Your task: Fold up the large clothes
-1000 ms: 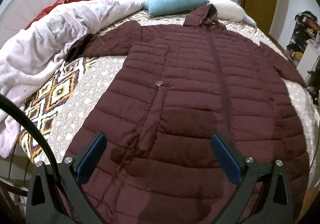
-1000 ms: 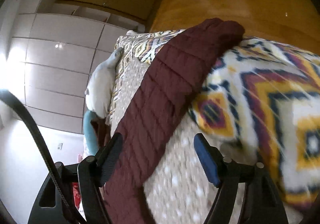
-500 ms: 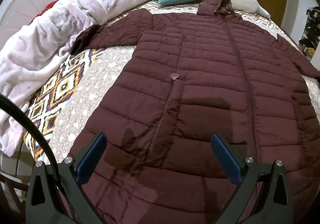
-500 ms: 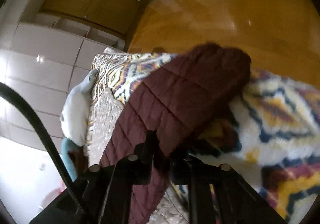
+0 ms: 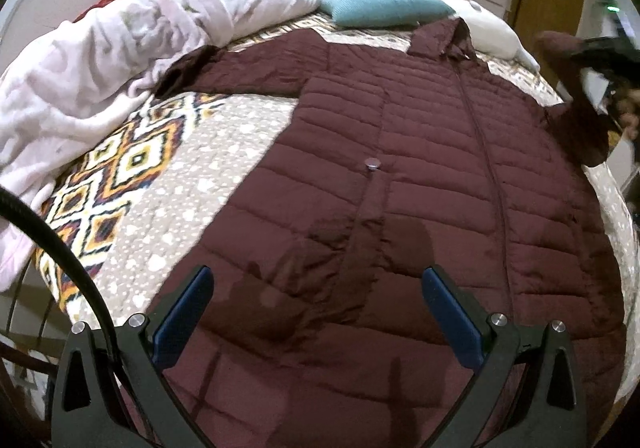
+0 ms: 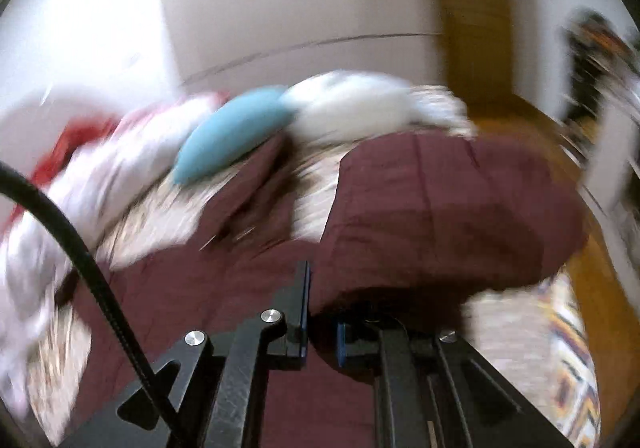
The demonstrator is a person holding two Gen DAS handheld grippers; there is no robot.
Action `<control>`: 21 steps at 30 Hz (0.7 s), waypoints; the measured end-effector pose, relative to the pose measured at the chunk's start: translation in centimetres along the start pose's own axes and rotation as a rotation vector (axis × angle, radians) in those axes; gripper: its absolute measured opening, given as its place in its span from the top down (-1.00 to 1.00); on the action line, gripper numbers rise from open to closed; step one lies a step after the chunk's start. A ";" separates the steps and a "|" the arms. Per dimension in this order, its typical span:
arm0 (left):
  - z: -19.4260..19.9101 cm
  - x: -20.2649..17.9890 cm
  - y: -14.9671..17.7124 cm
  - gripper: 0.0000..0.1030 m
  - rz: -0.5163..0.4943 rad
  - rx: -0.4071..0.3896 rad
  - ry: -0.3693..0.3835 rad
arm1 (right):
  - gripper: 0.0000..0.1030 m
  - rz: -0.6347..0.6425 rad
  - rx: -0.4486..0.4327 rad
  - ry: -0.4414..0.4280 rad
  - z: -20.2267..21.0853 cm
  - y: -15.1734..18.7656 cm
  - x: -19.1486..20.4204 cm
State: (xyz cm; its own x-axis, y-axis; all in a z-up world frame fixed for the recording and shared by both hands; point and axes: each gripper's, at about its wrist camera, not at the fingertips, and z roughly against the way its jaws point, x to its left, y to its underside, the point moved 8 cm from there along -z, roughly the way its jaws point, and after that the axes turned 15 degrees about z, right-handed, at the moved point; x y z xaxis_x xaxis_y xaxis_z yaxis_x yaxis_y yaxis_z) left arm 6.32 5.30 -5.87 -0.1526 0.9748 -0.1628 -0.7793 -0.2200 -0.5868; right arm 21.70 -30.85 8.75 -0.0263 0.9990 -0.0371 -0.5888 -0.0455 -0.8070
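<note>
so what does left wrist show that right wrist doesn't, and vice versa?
Only left wrist: the coat spread flat on the bed, its snap button, the open left claw over the hem, and the right claw from outside. Only right wrist, blurred: that claw shut on the sleeve. Both: teal pillow, white pillow, pink blanket.

I had the left gripper (image 5: 318,308) held low with its jaws spread wide, both blue pads bare and nothing between them. My right gripper (image 6: 322,322) was up in the air, its jaws pinched nearly together on a fold of the coat sleeve (image 6: 440,215). From the left wrist camera it showed only as a dark blurred shape at the far right edge.
</note>
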 end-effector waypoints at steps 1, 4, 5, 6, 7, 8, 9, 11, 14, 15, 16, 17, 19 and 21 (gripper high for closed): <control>0.2 0.5 -0.2 -1.00 0.010 -0.008 -0.001 | 0.80 0.077 0.033 -0.034 -1.7 0.3 3.8; 0.7 1.7 -0.6 -1.00 0.029 -0.019 -0.002 | 0.76 0.263 0.142 -0.111 -6.8 2.8 12.9; 1.0 2.1 -0.8 -1.00 0.035 -0.026 0.001 | 0.66 0.292 0.180 -0.130 -8.2 3.9 14.7; 1.2 2.4 -1.1 -1.00 0.038 -0.036 0.002 | 0.50 0.327 0.230 -0.150 -9.8 5.5 17.0; 1.4 2.5 -1.4 -1.00 0.039 -0.045 0.002 | 0.42 0.353 0.255 -0.167 -10.9 6.7 18.5; 1.7 2.6 -1.8 -1.00 0.034 -0.059 0.000 | 0.25 0.384 0.274 -0.195 -11.5 7.8 20.5; 1.8 2.7 -2.2 -1.00 0.029 -0.069 -0.001 | 0.06 0.411 0.286 -0.219 -11.5 8.9 22.2; 1.8 2.3 -3.1 -1.00 0.018 -0.088 -0.001 | -0.15 0.439 0.272 -0.225 -10.5 10.0 23.8; 1.2 0.8 -5.0 -1.00 -0.003 -0.102 0.033 | -0.15 0.390 0.267 -0.251 -8.9 10.7 23.0; 0.6 0.0 -5.8 -1.00 -0.015 -0.100 0.047 | -0.16 0.355 0.264 -0.252 -8.1 11.0 22.1; -0.1 -0.8 -6.4 -1.00 -0.024 -0.092 0.053 | -0.17 0.319 0.261 -0.248 -7.5 11.1 21.3; -1.0 -1.5 -7.2 -1.00 -0.030 -0.082 0.063 | -0.22 0.263 0.255 -0.245 -6.0 11.6 19.9; -3.6 -3.3 -9.1 -1.00 -0.035 -0.065 0.081 | -0.29 0.172 0.239 -0.241 -4.0 12.6 17.2; -6.6 -4.6 -10.9 -1.00 -0.032 -0.024 0.078 | -0.34 0.108 0.227 -0.231 -2.6 13.2 15.1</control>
State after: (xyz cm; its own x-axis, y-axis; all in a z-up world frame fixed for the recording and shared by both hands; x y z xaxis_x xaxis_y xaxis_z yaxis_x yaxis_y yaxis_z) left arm 19.52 2.98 -4.00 -0.0797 0.9757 -0.2042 -0.7680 -0.1907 -0.6114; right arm 15.68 -16.41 -3.98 -0.2651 0.9634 0.0401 -0.7367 -0.1755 -0.6530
